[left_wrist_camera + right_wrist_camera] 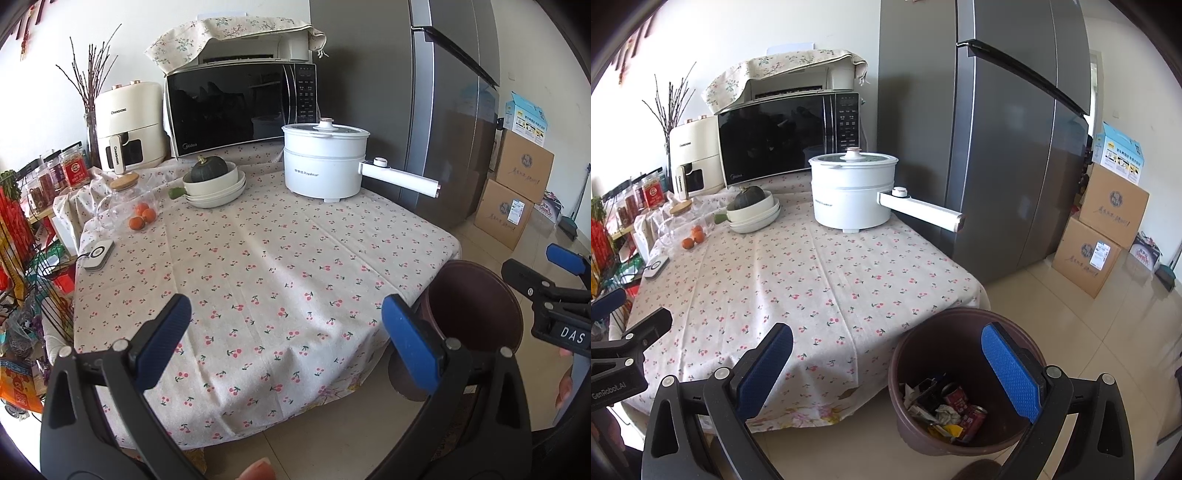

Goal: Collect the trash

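Observation:
A brown trash bin [923, 350] stands on the floor by the table's near right corner. Inside it lie red cans [971, 421], crumpled paper [947, 413] and wrappers. In the left wrist view the bin [476, 306] shows beside the table, its contents hidden. My right gripper [886, 373] is open above the bin's left rim, nothing between its blue pads. My left gripper [288, 332] is open over the cherry-print tablecloth [258, 266], holding nothing. The right gripper [546, 280] also shows at the left wrist view's right edge.
On the table stand a white electric pot [325, 162] with a long handle, stacked bowls with a green squash [214, 181], a glass jar [129, 199] with oranges, a microwave [240, 107] and an air fryer [127, 129]. A grey fridge [997, 140] and cardboard boxes [1100, 236] stand right.

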Available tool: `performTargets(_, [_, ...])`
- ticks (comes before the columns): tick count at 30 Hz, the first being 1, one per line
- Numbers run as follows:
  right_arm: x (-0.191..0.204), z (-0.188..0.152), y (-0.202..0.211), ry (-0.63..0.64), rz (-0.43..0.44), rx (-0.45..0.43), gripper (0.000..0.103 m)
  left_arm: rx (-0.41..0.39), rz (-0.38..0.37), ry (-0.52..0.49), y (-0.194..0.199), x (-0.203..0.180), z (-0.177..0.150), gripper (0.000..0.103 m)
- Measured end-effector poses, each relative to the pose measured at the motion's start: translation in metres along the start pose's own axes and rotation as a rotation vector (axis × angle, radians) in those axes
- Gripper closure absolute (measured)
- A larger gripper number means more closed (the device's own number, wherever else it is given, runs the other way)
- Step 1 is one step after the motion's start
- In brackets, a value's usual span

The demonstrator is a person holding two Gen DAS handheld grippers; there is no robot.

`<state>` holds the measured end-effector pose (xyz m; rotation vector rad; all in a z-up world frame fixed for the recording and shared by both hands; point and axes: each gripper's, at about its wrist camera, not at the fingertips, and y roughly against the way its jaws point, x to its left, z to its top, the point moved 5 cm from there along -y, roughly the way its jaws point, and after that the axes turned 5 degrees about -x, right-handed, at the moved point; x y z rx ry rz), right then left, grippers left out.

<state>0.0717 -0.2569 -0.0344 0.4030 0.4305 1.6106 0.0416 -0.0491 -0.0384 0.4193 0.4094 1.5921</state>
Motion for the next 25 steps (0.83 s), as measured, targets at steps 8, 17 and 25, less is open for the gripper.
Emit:
performTargets(8, [-0.0011, 0.0010, 0.0008, -0.008, -0.006, -0.005, 0.000, 0.005, -0.003, 0.006, -0.0004, -0.0005, -0.0008, 0.000])
performTargets(17, [-0.0009, 0.0007, 0.0005, -0.009, -0.006, -0.004, 0.000, 0.003, -0.008, 0.010, 0.0012, -0.0007, -0.0006, 0.000])
performTargets(25, [-0.0007, 0.0022, 0.0024, -0.015, -0.012, -0.021, 0.000, 0.038, -0.033, 0.009, -0.0020, -0.0027, -0.0020, 0.000])
